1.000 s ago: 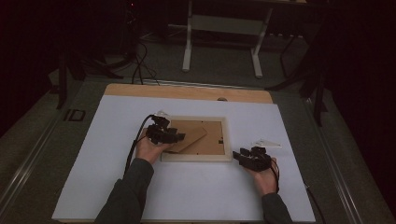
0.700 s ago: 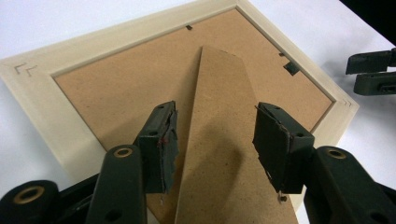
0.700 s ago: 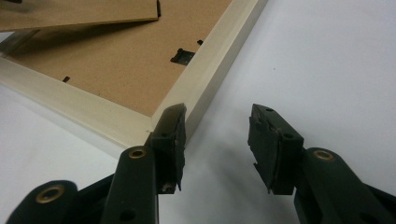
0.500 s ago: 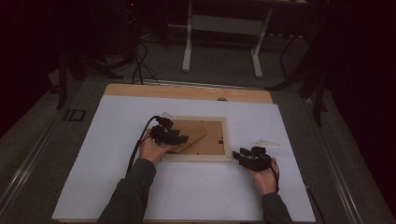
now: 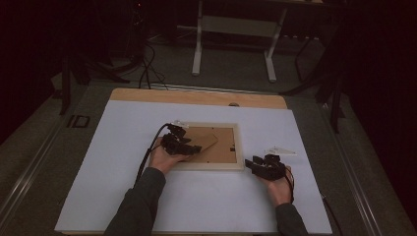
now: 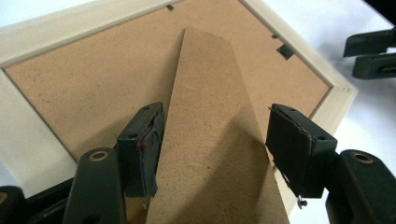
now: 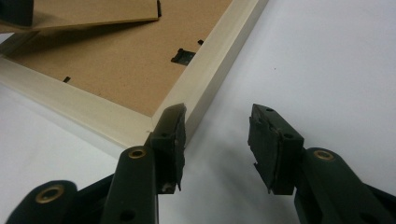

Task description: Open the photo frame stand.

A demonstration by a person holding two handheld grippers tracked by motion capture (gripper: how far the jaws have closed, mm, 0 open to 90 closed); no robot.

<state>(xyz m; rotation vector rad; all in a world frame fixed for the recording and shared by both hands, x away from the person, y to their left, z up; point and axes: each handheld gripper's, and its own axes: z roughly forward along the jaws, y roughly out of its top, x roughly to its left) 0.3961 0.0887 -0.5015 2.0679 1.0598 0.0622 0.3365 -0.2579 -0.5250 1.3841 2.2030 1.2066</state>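
Two tools work at one frame (image 5: 209, 146), which lies back-up near the centre of the white surface (image 5: 123, 196). Frame: pale wood border, brown backing board w/ small black clips (image 7: 183, 56) along the inner edge. A brown stand (image 6: 212, 140) (easel flap) runs along the backing from the frame's left part toward its middle; in the right tool view its far end is lifted clear of the backing.

L tool (image 5: 178, 143), high view: over the frame's left part, hand (image 5: 163, 158) at the frame's lower-left corner, cable (image 5: 150, 150) looping off to the left. L tool (image 6: 212, 144), own view: jaws apart, one on each side of the stand; the left-hand pad sits just beside or against the stand's edge, the right-hand pad at its other edge. Contact cannot be told for certain, so tool reads as open and straddling, not clamped.

R tool (image 5: 264, 166), high view: on the surface just right of the frame's lower-right corner, held by the right hand (image 5: 279, 186). R tool (image 7: 217, 135), own view: jaws wide apart w/ bare white surface between them; left-hand jaw just beside the frame's corner, grips nothing.

Also on the surface: a small pale label (image 5: 279, 150) beyond the R tool. Wooden strip (image 5: 196, 97) shows along the surface's far edge.
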